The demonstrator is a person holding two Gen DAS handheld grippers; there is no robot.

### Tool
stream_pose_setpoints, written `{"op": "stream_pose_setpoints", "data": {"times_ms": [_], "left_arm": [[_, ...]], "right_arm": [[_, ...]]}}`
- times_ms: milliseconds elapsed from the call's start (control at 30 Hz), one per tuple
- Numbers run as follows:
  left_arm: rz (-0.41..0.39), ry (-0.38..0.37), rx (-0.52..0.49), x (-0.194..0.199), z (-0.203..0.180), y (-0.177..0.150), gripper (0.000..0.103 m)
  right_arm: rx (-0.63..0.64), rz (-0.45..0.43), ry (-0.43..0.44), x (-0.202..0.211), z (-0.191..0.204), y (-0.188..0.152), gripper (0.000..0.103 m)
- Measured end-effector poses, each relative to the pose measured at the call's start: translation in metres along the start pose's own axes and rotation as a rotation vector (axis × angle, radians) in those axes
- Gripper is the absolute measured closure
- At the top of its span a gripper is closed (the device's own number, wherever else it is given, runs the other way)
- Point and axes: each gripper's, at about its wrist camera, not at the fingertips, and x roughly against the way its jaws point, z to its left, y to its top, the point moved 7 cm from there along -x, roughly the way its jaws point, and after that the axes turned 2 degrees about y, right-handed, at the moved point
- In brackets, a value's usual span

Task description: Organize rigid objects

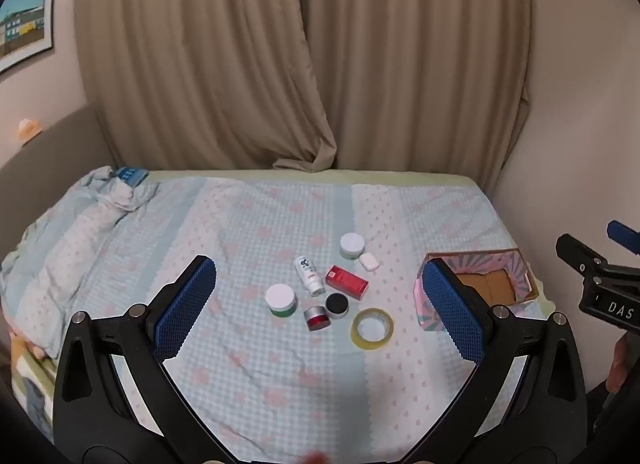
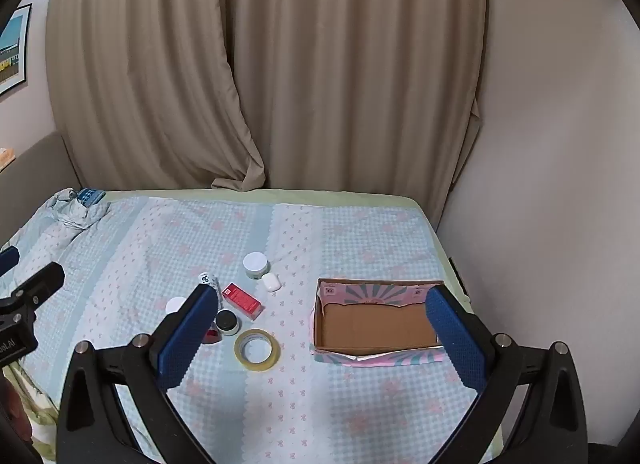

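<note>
Left wrist view: the left gripper (image 1: pixel 316 304) hangs above the bed (image 1: pixel 248 224) with its jaws spread wide and nothing between the pads. The cluster of small objects lies between the fingers. A white-lidded jar (image 1: pixel 281 300) sits at about 9 o'clock of the cluster, a white bottle (image 1: pixel 309 276) lies on its side at 11, a second white jar (image 1: pixel 352 246) with a white earbud case (image 1: pixel 369 261) touching it at 1. A red box (image 1: pixel 346 283) lies in the middle, a black-lidded jar (image 1: pixel 336 305) and red-topped tin (image 1: pixel 317 318) at 6, a tape roll (image 1: pixel 372 329) at 5. The cardboard box (image 1: pixel 520 264) stands at 3 o'clock, partly behind the right finger.

Right wrist view: the right gripper (image 2: pixel 320 328) is also wide apart and empty. The cardboard box (image 2: pixel 372 328) lies open between the fingers toward 3 o'clock; the tape roll (image 2: pixel 256 349) lies at 9 o'clock of it, the other items behind the left finger.
</note>
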Motion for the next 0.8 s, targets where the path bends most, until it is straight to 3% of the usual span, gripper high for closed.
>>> {"op": "stream_pose_setpoints", "data": {"times_ms": [300,400,800], "left_arm": [[0.006,-0.028,0.004,-0.005,-0.004,0.021,0.001],[-0.023,-0.019,0.004,0.005,-0.005,0.012,0.001],[-0.017,-0.006,-0.014,0.001,-0.004,0.007,0.001]], "right_arm": [[-0.006,-0.011,0.011,-0.003,-0.003,0.004,0.0],[-0.01,-0.014,0.013,-0.004,-0.007,0.008,0.0],[-0.022,-0.014,0.016,-0.006,-0.012,0.015,0.0]]}}
